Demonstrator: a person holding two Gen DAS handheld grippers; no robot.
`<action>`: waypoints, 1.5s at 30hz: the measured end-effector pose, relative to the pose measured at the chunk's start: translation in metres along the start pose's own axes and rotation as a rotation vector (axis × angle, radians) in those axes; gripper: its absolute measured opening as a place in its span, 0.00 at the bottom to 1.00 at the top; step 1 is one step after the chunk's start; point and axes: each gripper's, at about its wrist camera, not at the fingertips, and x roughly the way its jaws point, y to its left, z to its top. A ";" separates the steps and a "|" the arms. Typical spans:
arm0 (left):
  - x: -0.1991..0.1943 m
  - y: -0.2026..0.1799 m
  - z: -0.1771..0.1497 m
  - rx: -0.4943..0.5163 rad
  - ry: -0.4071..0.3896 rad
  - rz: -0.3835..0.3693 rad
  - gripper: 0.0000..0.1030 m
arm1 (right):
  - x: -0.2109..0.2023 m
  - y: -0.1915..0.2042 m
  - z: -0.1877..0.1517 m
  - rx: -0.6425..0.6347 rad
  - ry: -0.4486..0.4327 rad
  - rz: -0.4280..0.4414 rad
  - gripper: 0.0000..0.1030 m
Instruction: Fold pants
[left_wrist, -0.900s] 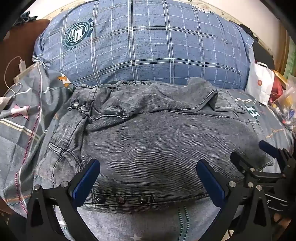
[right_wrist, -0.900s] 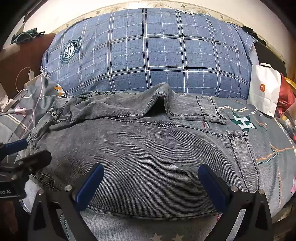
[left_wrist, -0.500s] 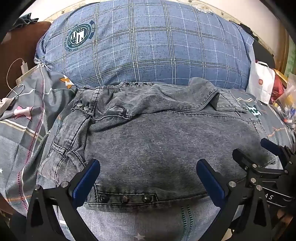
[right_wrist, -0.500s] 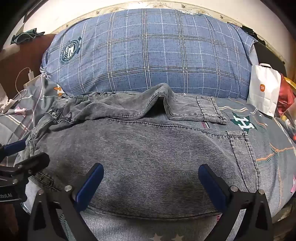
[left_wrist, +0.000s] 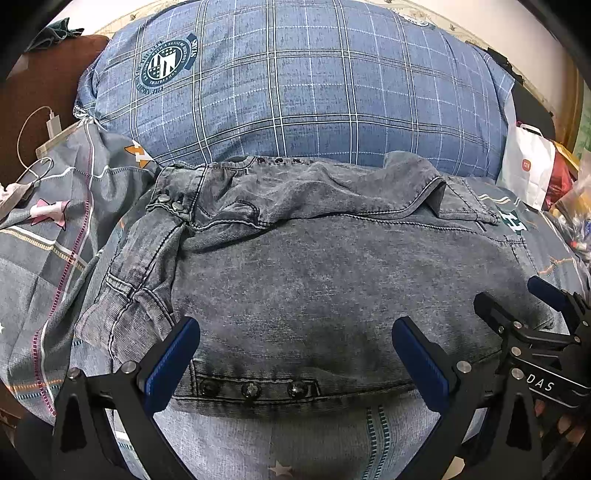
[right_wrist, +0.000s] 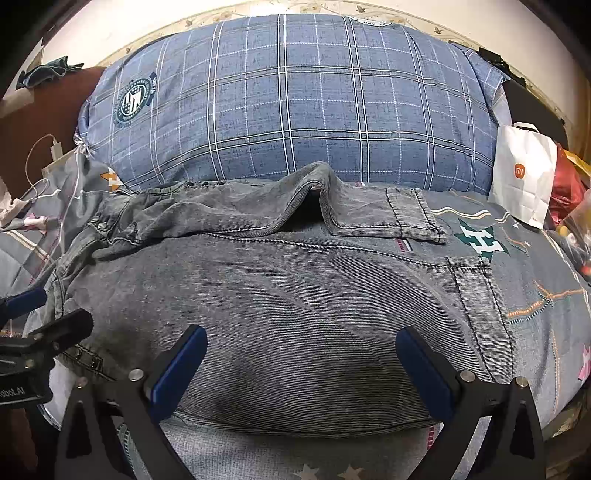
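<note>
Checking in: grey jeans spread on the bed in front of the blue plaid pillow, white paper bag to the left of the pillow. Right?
Not quite. The white paper bag stands to the right of the blue plaid pillow, as the right wrist view shows. The grey jeans do lie spread in front of the pillow.

Pants: washed grey denim, dark snap studs. Pillow: blue plaid, white and dark lines, teal-and-white round crest. Bedsheet: grey, green-and-white letter H, pink stars, orange and maroon stitched stripes. Paper bag: white, orange logo. Gripper pads: blue on black frames.
</note>
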 end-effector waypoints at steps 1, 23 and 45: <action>0.000 0.000 0.000 0.000 0.000 0.000 1.00 | 0.000 0.000 0.000 0.000 0.000 0.000 1.00; -0.003 0.004 -0.003 -0.014 -0.005 0.011 1.00 | -0.002 0.002 0.000 0.000 -0.004 -0.001 1.00; 0.001 0.006 -0.009 -0.023 0.008 0.015 1.00 | -0.002 0.002 -0.001 0.005 0.000 0.006 1.00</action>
